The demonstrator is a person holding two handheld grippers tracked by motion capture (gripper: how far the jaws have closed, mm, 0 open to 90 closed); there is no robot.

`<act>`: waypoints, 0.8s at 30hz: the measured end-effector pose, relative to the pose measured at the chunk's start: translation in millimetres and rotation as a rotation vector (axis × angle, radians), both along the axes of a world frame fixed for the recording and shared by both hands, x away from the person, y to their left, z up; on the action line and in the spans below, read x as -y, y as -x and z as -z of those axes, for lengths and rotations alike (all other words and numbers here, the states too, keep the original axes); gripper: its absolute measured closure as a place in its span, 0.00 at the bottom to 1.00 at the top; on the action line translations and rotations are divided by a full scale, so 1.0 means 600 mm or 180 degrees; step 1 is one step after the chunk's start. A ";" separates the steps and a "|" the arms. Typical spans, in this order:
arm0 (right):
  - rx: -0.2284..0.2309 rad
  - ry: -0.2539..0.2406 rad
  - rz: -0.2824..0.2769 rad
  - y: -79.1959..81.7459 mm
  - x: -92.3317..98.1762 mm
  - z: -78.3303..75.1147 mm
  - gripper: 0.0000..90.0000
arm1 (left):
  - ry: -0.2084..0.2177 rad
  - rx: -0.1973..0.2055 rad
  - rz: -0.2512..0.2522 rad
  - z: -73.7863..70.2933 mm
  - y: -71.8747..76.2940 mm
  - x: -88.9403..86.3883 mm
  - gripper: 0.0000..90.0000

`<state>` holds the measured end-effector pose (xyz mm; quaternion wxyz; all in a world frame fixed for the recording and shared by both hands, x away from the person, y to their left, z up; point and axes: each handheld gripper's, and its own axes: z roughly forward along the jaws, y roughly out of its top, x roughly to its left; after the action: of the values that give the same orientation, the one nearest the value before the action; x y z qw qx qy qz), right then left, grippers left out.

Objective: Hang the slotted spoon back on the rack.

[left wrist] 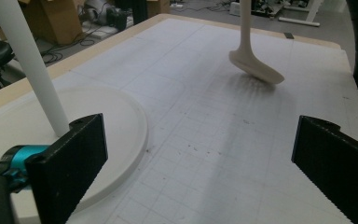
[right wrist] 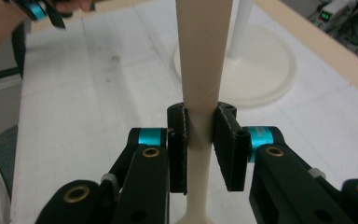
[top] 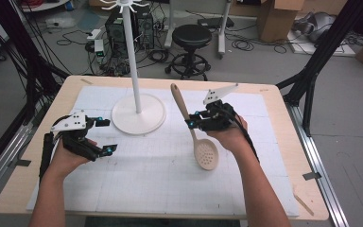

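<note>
the right gripper [top: 192,123] has its jaws clamped on the handle of a beige slotted spoon [top: 199,139], holding it off the counter [top: 264,101]. in the high view the handle slants up and away toward the far side while the perforated bowl hangs at the near end, above the white mat [top: 146,179] and just left of the right hand [top: 229,135]. in the right gripper view the two black pads press the handle [right wrist: 200,70] from both sides, and the handle runs straight up between them. in the left gripper view the spoon's bowl [left wrist: 256,67] floats above its own blurred shadow on the mat, clear of the surface. the left gripper [top: 105,137] sits at the left of the mat with its jaws wide apart and nothing between them; its near pad [left wrist: 70,161] shows just in front of the stand. the white stand [top: 138,113] rests on its round base at the far middle of the mat, between the two grippers, its pole rising upright to a ring of hooks at the top. the spoon is near the stand's base but apart from it.
</note>
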<state>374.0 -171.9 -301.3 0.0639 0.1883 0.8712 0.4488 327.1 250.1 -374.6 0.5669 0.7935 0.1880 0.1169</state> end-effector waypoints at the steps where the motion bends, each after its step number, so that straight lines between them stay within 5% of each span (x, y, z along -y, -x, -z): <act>1: 0.0011 -0.0025 0.0000 -0.004 -0.003 -0.007 0.84 | -0.0004 0.0001 -0.0001 0.000 0.000 0.000 0.04; 10: 0.0210 -0.0150 -0.0074 -0.032 -0.029 -0.075 0.84 | 0.0044 0.0015 0.0041 -0.001 0.001 -0.004 0.04; 24: 0.0266 -0.0219 -0.0126 -0.095 -0.056 -0.153 0.84 | 0.0062 0.0007 0.0052 -0.001 0.002 -0.004 0.04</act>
<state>431.2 -138.4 -209.6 0.0849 0.1542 0.8554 0.4872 326.0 252.6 -374.0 0.5758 0.7892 0.1820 0.1113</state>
